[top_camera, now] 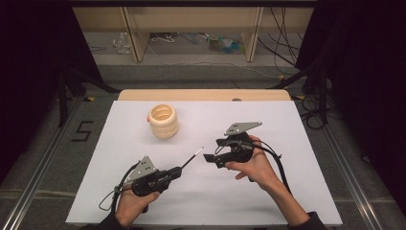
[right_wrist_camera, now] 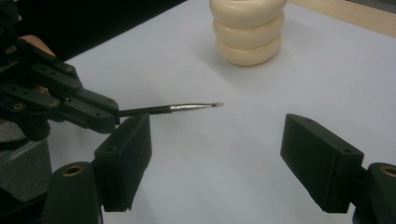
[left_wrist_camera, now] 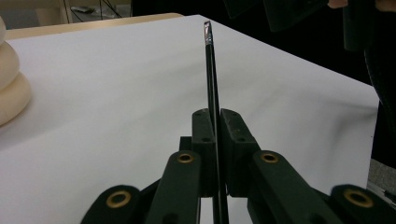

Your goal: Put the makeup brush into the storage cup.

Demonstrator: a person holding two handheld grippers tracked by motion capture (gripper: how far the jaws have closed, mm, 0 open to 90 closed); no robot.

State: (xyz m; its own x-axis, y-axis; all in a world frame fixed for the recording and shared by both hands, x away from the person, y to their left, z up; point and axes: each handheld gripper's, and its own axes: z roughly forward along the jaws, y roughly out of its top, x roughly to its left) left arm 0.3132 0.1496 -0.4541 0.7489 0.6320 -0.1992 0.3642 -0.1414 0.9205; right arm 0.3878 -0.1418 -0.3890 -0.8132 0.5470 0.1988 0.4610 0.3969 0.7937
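Between left fingers [left_wrist_camera: 205, 140], thin brush [left_wrist_camera: 208, 70].

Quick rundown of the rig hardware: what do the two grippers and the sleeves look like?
Both are black handheld units. The left gripper and right gripper each carry a grey three-cornered plate on top and trail a black cable. Up close, the jaws are blocky black pads on linkage arms with brass-coloured pivot bushings. Dark sleeve cuffs show at the wrists; hands are ungloved.
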